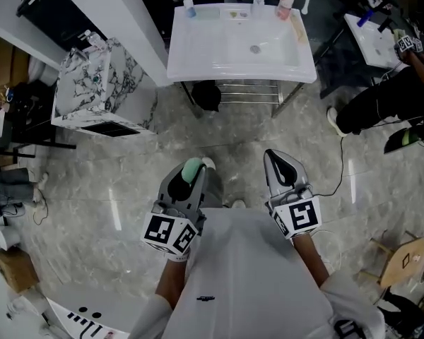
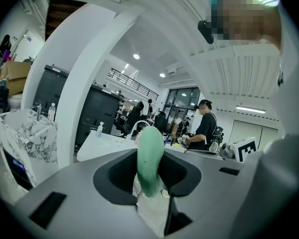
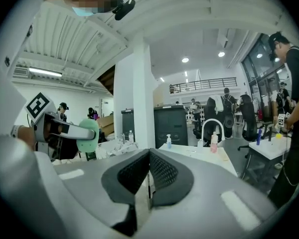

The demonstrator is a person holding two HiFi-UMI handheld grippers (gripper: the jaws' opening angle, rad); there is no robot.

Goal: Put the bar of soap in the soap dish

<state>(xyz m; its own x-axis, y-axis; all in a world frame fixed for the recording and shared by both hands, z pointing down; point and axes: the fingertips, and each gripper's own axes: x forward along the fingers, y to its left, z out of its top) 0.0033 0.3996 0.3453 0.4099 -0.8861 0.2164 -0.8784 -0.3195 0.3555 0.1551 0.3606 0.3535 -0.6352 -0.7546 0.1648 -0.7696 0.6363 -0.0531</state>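
Left gripper grasps the pale green oval soap bar, right gripper clenched empty; white washbasin well apart, placement outstanding.

Grey marker-cubed left gripper, right gripper; white shirt

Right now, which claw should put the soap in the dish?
Left. The left claw is shut on the green soap bar, while the right claw is shut with nothing in it. The sink stands ahead of both.
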